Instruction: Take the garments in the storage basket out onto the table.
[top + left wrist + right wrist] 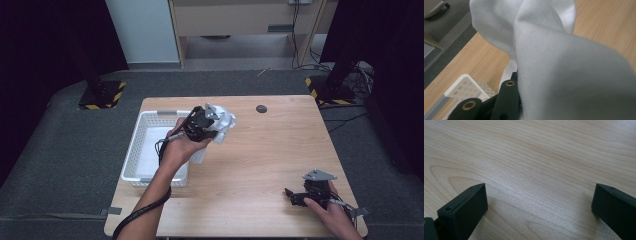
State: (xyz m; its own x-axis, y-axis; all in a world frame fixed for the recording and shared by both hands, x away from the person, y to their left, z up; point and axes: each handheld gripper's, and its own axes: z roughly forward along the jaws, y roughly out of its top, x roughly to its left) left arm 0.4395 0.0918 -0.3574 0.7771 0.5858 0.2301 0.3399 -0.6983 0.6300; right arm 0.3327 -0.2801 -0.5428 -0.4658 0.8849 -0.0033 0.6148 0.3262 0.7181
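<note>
The left gripper (216, 126) is clamped on a bunched white cloth (224, 121), held above the table (260, 160) beside the white basket (150, 120). The right gripper (295, 196) rests open and empty on the wood. To do it well, keep the grip firm and carry the cloth clear of the basket rim.

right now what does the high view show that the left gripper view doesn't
High view alone: the whole wooden table, the right gripper resting low near its right front corner with its jaws apart, a small dark disc near the far edge, and the forearm behind the left gripper.

Left gripper view alone: the weave of the white cloth up close, bunched against a black jaw.

Both: the white cloth held up in the left gripper, the white perforated basket beside it, and wood tabletop.
</note>
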